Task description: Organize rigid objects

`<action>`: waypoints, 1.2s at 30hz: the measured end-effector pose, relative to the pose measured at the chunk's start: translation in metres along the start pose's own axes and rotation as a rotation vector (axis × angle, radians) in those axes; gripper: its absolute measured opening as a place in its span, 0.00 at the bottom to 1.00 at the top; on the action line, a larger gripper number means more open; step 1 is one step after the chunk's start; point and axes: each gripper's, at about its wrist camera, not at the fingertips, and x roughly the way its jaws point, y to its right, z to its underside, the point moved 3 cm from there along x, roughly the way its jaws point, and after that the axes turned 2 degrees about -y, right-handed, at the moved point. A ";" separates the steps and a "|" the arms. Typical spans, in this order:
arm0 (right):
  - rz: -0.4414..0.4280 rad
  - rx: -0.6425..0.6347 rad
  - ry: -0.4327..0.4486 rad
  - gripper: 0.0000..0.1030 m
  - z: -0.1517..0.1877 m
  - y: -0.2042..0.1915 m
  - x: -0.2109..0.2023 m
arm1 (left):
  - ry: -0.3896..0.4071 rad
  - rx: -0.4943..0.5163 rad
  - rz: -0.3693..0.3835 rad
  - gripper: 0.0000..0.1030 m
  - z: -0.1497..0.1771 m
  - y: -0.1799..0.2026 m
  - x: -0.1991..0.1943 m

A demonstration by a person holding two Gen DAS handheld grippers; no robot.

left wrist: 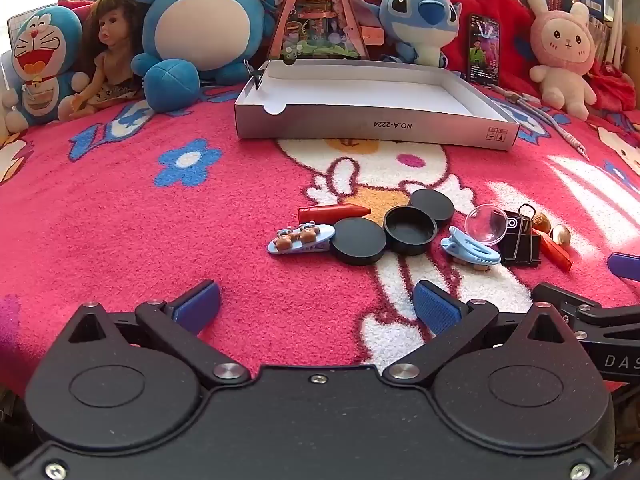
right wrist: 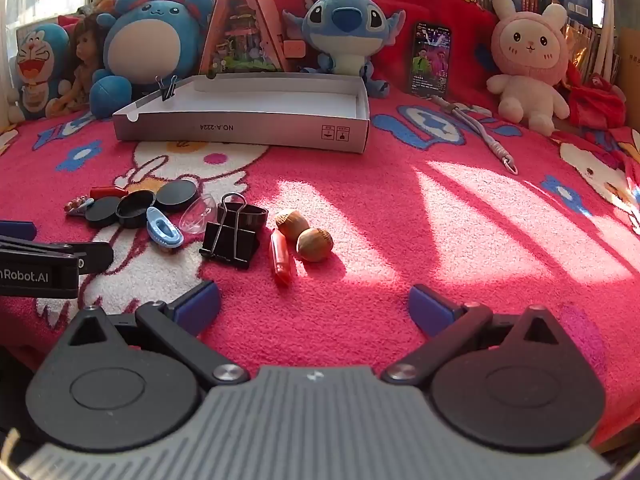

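Observation:
A row of small objects lies on the pink blanket: a red crayon (left wrist: 334, 212), a bear hair clip (left wrist: 300, 238), three black round lids (left wrist: 410, 229), a blue claw clip (left wrist: 470, 249), a clear half dome (left wrist: 486, 224), a black binder clip (right wrist: 232, 232), a red tube (right wrist: 282, 258) and two hazelnuts (right wrist: 314, 243). A white shallow box (left wrist: 372, 122) stands behind them; it also shows in the right wrist view (right wrist: 240, 128). My left gripper (left wrist: 316, 306) is open and empty, short of the lids. My right gripper (right wrist: 314, 306) is open and empty, just short of the red tube and nuts.
Plush toys, a doll (left wrist: 108, 48), a triangular toy house (left wrist: 316, 16) and a phone (right wrist: 432, 58) line the back. A small binder clip (right wrist: 167, 87) is clipped on the box's left wall. A grey cord (right wrist: 480, 128) lies to the right of the box.

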 end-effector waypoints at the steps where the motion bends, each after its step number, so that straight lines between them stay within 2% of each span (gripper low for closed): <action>1: 0.000 -0.001 0.004 1.00 0.000 0.000 0.000 | 0.000 0.001 -0.002 1.00 0.000 0.000 0.000; 36: 0.006 -0.002 -0.005 1.00 -0.006 -0.005 0.002 | -0.006 0.005 -0.005 1.00 0.000 0.000 0.000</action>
